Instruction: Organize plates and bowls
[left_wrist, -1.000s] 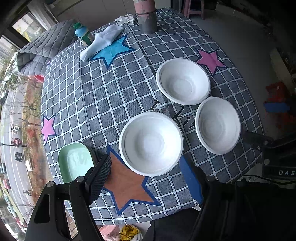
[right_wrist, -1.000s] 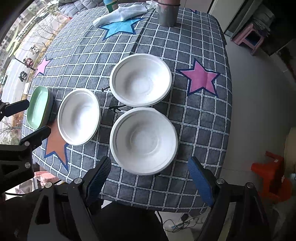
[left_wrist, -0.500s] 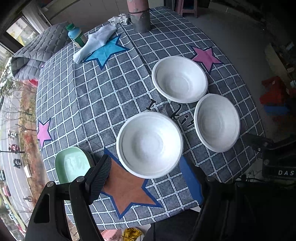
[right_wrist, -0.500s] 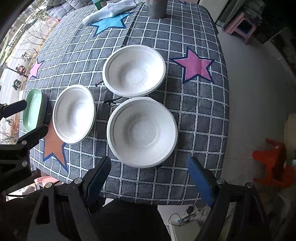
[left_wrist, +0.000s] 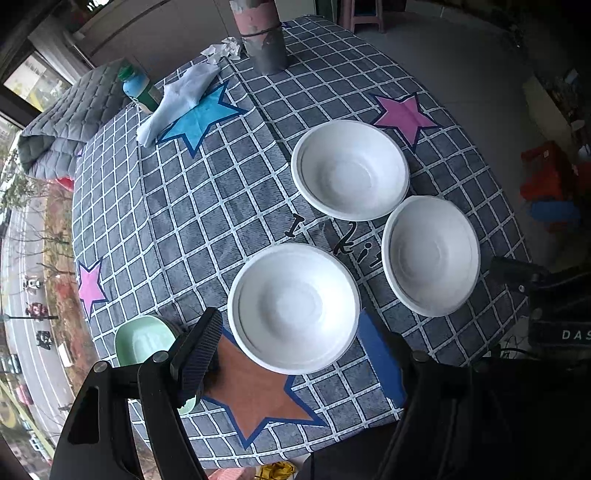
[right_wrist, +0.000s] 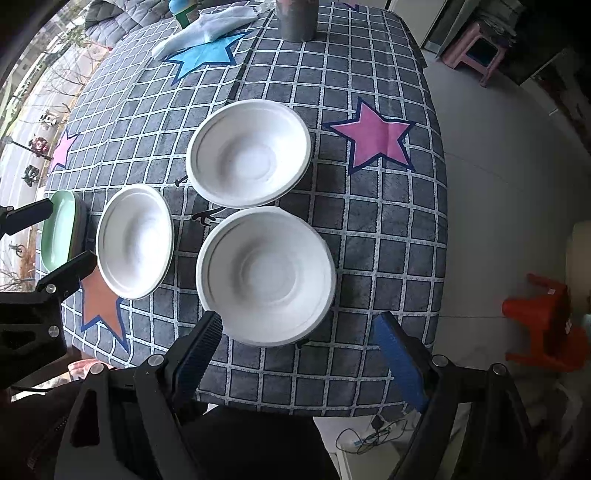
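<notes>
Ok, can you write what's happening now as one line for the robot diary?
stage: before first pick | left gripper: open, empty | right gripper: open, empty | three white bowls, green dish: separate on tablecloth

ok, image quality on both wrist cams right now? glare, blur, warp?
Left wrist view: sharp, soft daylight, no glare on the white bowls; strong fisheye bend at the tablecloth edges, corners vignetted black. Right wrist view: equally sharp, bowl shadows faint; window side washed out bright, floor side dimmer.
</notes>
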